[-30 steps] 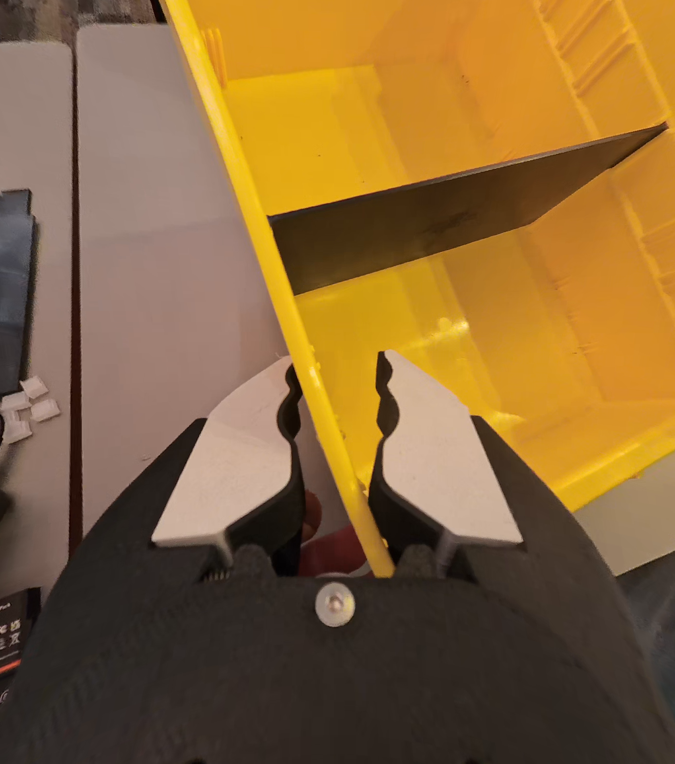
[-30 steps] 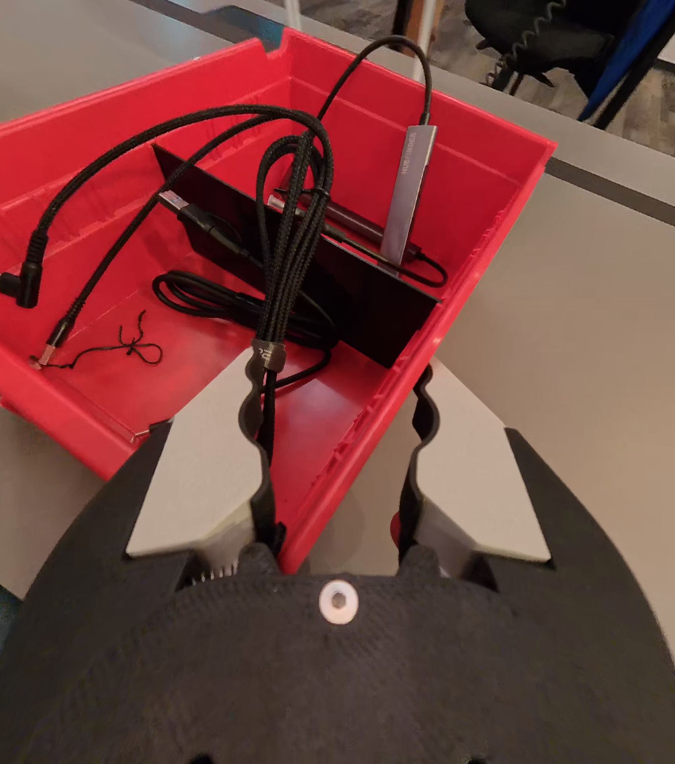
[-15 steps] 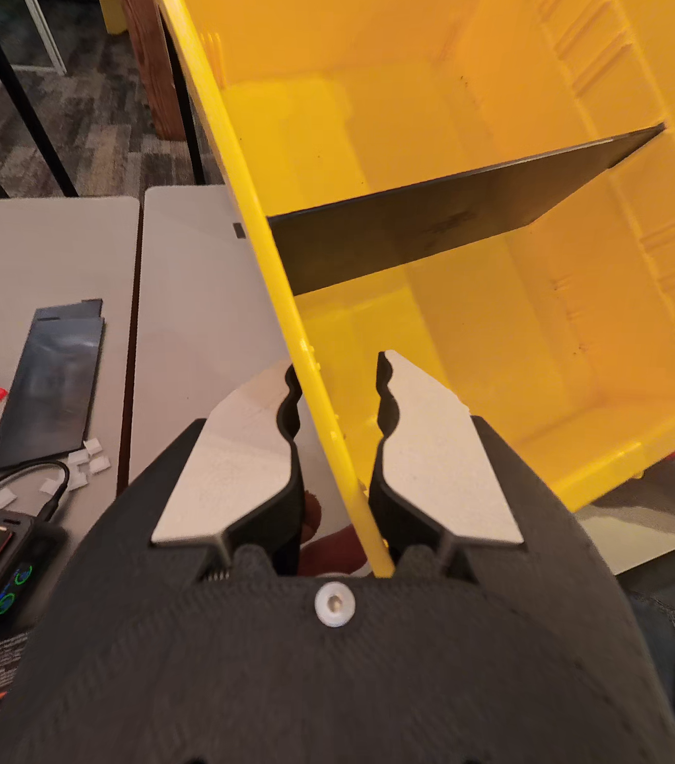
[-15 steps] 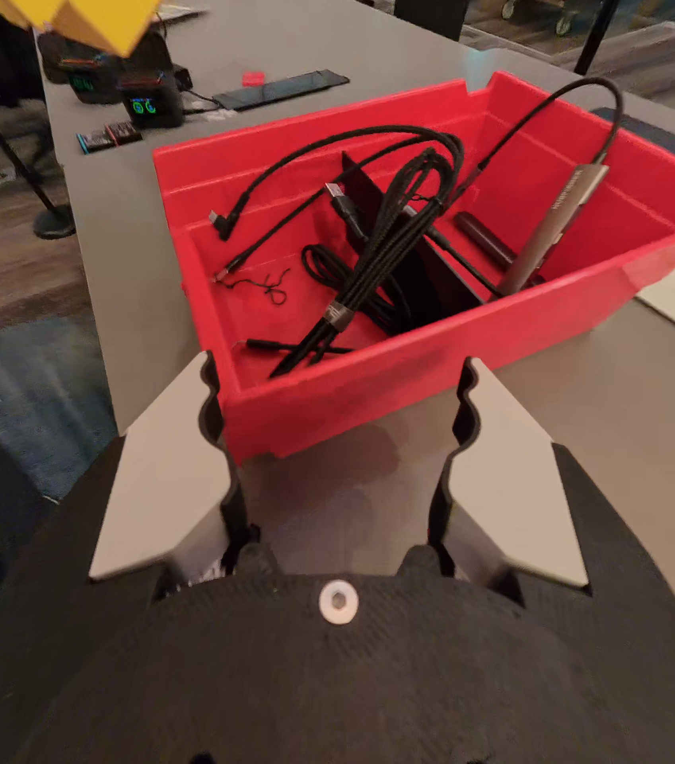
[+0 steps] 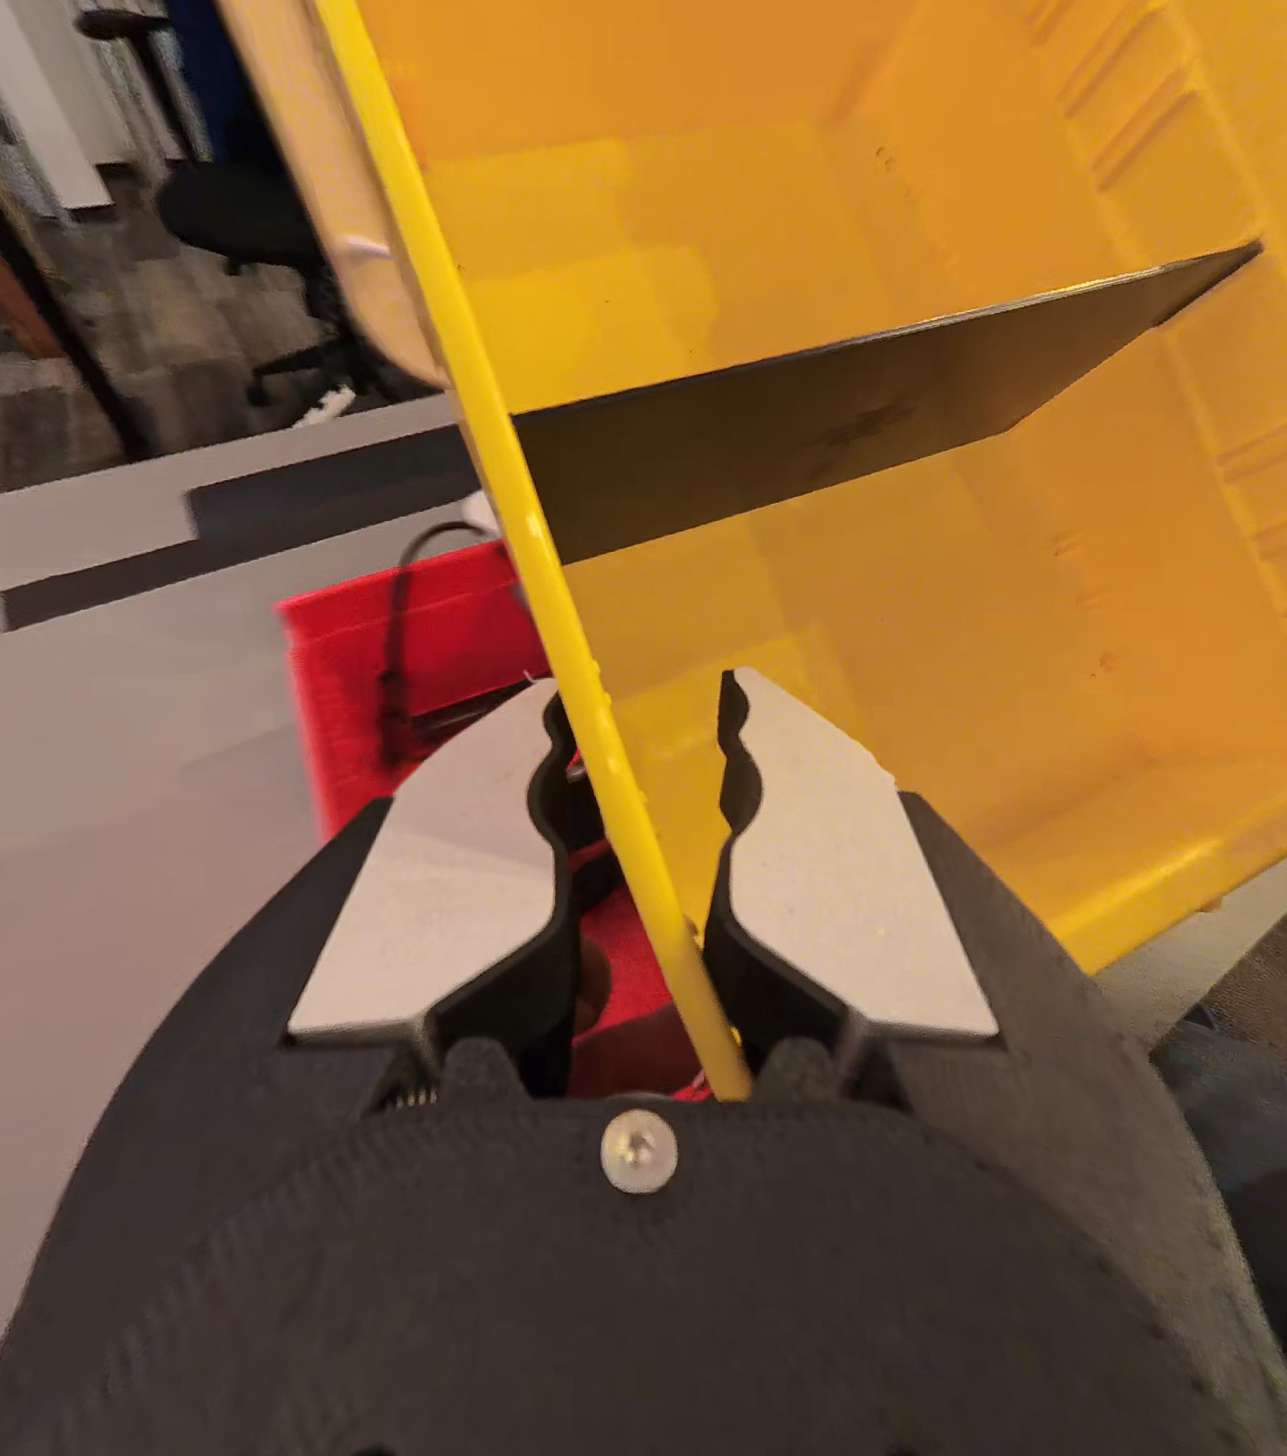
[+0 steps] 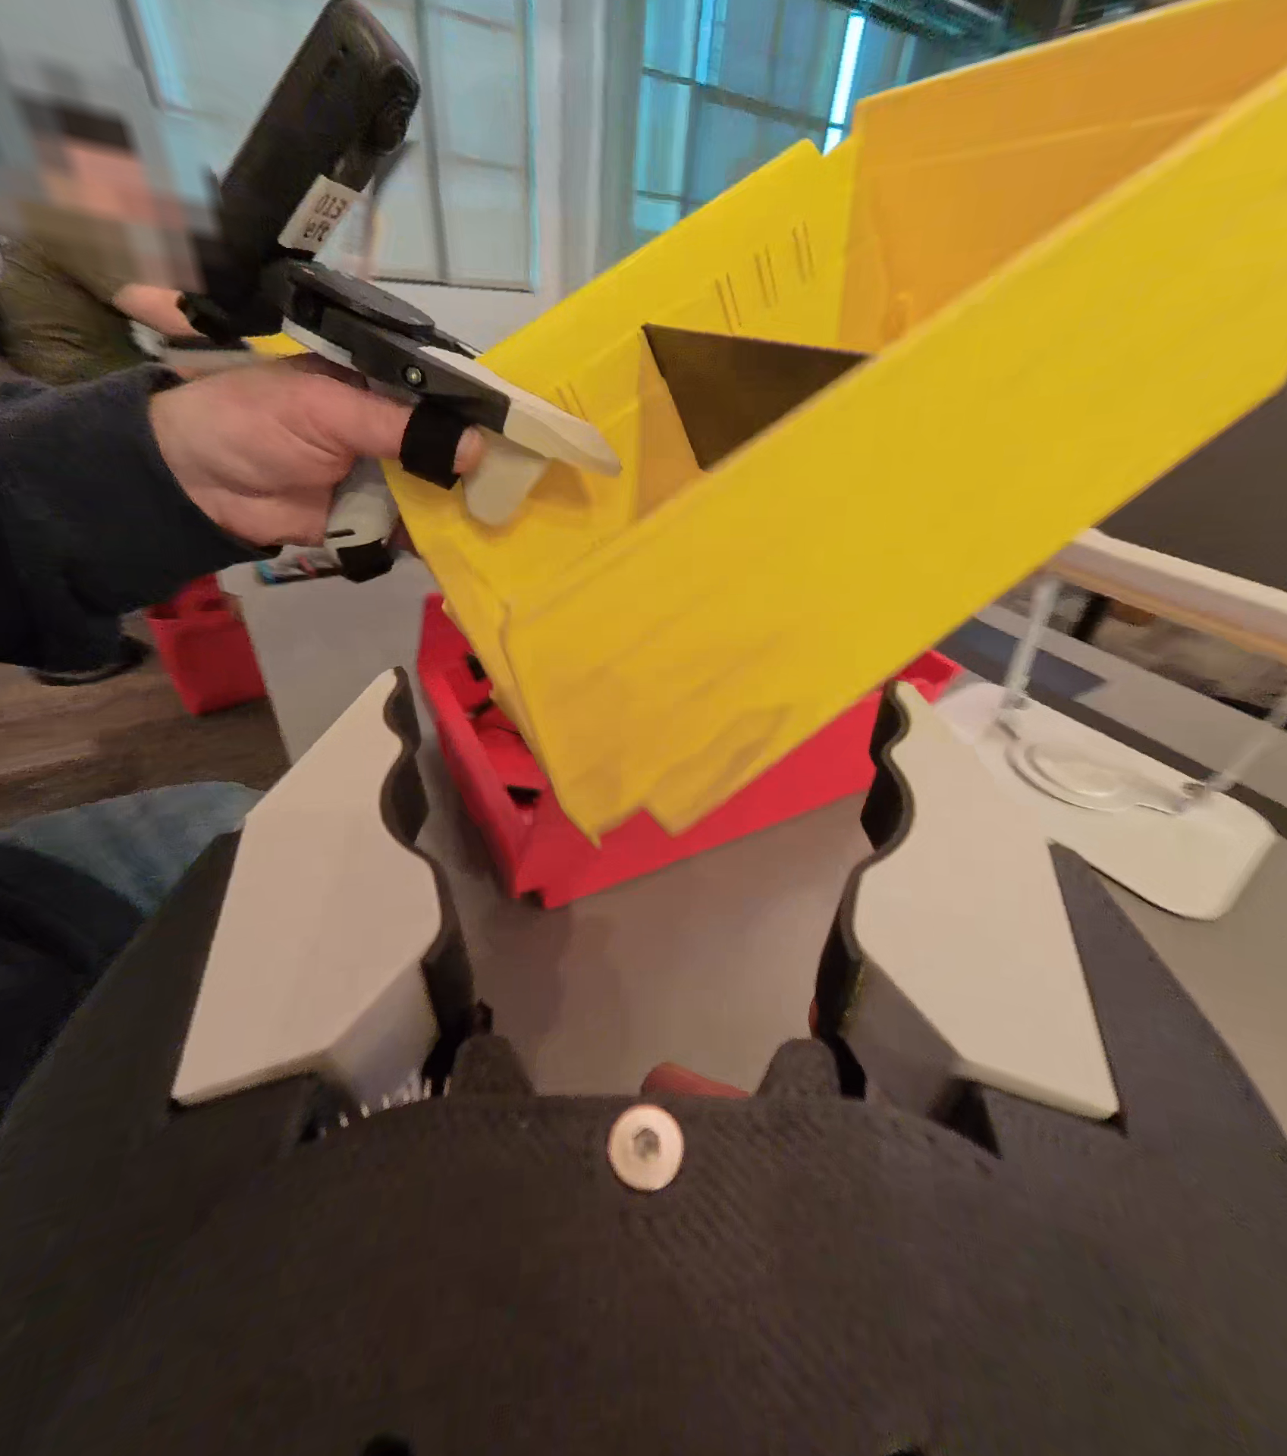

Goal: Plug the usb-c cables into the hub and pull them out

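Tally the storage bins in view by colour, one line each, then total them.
Yellow bin, held tilted in the air by the left gripper: 1
Red bins, one under the yellow, one farther left: 2
Total: 3

Warm indoor light, motion-blurred backgrounds, wide-angle bending at edges.

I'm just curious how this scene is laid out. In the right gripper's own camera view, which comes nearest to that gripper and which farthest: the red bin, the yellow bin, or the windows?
1. red bin, on the table just ahead.
2. yellow bin, lifted above it.
3. windows, far behind.
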A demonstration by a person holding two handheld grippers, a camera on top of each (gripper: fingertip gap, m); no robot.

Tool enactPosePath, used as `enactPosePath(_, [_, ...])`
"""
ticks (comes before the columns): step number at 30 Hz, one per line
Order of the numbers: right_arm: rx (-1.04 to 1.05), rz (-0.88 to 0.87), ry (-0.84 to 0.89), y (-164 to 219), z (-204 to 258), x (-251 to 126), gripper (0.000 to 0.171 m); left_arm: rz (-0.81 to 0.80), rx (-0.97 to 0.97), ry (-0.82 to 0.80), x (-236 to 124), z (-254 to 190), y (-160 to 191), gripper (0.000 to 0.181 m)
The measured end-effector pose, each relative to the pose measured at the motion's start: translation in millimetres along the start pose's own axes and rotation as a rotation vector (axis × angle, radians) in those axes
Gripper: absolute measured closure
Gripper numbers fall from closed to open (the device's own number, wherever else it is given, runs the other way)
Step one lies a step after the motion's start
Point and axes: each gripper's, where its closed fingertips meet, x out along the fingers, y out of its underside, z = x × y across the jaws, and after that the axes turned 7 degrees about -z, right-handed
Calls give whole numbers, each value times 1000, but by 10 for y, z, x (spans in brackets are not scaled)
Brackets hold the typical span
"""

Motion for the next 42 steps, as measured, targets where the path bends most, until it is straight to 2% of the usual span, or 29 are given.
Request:
enactPosePath(2, [-62,31,107,55,-132,-147,71,-6,-4,59,293,-375,18,146])
enactPosePath(5, [-207,108,353,191,-523,-498,80,-3,-31,123,665,-909,52,146])
enactPosePath(7, [-215,116,481,221,-751,-808,97,5,-26,151,861,-1213,91,145])
enactPosePath(10, [-174,138,577,346,-942,-1228,103,24,-11,175,1091,-1626,203,144])
enactPosePath(14, [-97,200,648,648,-1101,-1701,106,77,-31,226,1372,-2089,474,141])
enactPosePath(18, [35,236,667,909,-1199,-2059,109,189,-145,285,1601,-2440,898,138])
enactPosePath(23, [146,266,703,1148,-1322,-2334,114,277,-231,382,1682,-2804,1187,113])
enactPosePath(26, [205,249,719,1237,-1379,-2394,119,325,-274,440,1684,-2904,1283,97])
enactPosePath(28, [173,272,769,1289,-1455,-2473,137,341,-311,496,1647,-2966,1293,80])
enactPosePath(30, [133,280,815,1294,-1532,-2558,159,345,-308,532,1599,-2967,1251,74])
enactPosePath(35, [86,311,863,1297,-1665,-2621,167,358,-249,596,1333,-2838,1097,76])
enactPosePath(37, [67,324,877,1299,-1719,-2649,169,309,-188,582,1160,-2686,948,83])
enactPosePath(40, [43,340,874,1302,-1776,-2680,169,202,-52,483,857,-2254,675,97])
enactPosePath(42, [25,355,871,1305,-1813,-2709,169,174,70,349,685,-1767,572,98])
